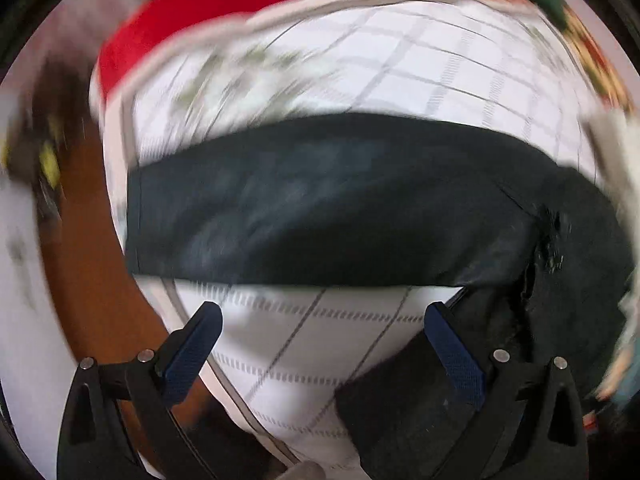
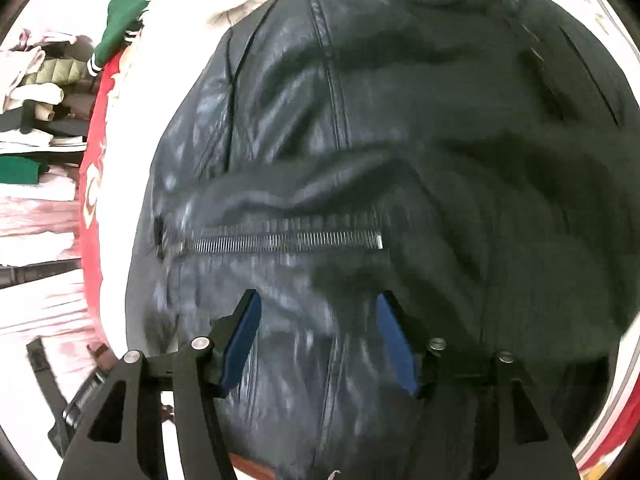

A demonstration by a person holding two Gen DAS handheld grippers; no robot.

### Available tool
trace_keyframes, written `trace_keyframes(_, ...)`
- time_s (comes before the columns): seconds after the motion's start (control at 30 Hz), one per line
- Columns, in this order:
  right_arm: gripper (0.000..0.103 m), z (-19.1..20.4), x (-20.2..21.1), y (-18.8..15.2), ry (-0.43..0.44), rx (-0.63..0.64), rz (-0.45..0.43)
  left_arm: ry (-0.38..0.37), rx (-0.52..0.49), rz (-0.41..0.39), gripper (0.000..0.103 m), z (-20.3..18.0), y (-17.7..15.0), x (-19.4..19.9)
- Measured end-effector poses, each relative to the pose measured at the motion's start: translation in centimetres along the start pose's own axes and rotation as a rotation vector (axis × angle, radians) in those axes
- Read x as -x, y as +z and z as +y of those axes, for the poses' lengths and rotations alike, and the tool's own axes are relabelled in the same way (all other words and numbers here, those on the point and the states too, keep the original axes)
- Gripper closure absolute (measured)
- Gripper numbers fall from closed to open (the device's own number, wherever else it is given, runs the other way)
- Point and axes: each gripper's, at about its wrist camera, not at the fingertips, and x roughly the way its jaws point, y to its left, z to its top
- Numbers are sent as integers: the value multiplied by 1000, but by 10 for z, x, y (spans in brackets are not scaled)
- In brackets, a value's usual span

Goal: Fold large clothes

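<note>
A black leather jacket (image 2: 360,140) lies spread on a white checked cloth (image 1: 420,60). In the right wrist view it fills the frame, with a metal zipper (image 2: 280,240) across the middle. In the left wrist view a sleeve (image 1: 320,200) lies straight across the cloth, with more of the jacket at the right. My left gripper (image 1: 324,316) is open and empty, hovering above the cloth in front of the sleeve. My right gripper (image 2: 316,308) is open and empty, just above the jacket's lower front below the zipper.
A red patterned blanket (image 1: 192,12) lies beyond the white cloth. A green garment (image 2: 136,4) and piles of folded clothes (image 2: 36,92) lie at the left of the right wrist view. Brown floor (image 1: 92,280) shows left of the cloth's edge.
</note>
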Motion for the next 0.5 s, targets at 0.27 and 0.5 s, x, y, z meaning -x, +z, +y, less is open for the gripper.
trace_keyframes(0.27, 41, 31, -29, -53, -26, 36, 16, -337, 430, 119, 1, 80, -4, -56)
trace_keyframes(0.5, 41, 44, -60, -42, -34, 19, 5, -344, 608, 1, 2, 92, 20, -64)
